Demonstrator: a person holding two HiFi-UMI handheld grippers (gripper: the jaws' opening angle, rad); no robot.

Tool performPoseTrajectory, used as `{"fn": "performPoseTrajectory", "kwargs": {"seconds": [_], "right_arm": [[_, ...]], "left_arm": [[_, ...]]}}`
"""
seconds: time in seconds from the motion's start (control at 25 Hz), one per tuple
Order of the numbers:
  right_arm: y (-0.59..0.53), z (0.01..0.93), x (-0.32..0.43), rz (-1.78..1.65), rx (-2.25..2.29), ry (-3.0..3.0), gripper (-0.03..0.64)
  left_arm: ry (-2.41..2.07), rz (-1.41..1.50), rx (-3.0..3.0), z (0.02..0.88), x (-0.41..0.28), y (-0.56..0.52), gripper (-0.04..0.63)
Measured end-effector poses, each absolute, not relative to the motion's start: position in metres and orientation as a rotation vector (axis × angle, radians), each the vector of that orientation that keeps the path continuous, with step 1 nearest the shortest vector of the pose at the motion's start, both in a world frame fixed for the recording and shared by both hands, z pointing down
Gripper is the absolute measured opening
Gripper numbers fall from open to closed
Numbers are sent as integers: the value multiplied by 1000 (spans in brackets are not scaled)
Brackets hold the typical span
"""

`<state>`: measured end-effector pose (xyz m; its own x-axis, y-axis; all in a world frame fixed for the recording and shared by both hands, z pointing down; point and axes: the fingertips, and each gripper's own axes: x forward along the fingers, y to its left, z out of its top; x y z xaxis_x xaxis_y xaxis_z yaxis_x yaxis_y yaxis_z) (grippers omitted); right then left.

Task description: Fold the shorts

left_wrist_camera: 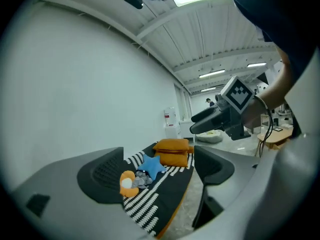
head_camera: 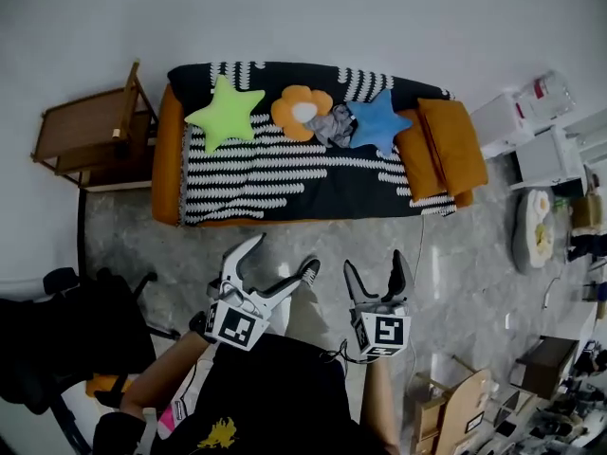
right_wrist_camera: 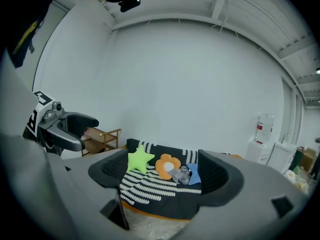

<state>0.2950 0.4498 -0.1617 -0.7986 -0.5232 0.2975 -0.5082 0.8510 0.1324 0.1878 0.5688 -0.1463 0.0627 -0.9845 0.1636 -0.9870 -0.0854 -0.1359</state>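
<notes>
Grey shorts (head_camera: 334,124) lie crumpled on the striped sofa (head_camera: 285,192), bunched between the orange flower cushion (head_camera: 300,110) and the blue star cushion (head_camera: 377,121) and resting against both. I hold my left tool (head_camera: 285,254) and my right tool (head_camera: 375,265) side by side above the stone floor (head_camera: 171,240), short of the sofa's front edge and well apart from the shorts. Both tools point toward the sofa, their jaws wide apart with nothing held between the pads. Through each gap I see the shorts far ahead. A green star cushion (head_camera: 226,114) sits further left on the sofa.
</notes>
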Motion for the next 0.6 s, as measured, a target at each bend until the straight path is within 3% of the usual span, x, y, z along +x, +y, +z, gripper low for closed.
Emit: {"fn": "performPoseTrajectory", "kwargs": {"seconds": [0.6], "right_arm": [[181,-150,185,34,481,-2836,393]], "left_arm": [[-2298,744,2089,-201,122,303,451]]}}
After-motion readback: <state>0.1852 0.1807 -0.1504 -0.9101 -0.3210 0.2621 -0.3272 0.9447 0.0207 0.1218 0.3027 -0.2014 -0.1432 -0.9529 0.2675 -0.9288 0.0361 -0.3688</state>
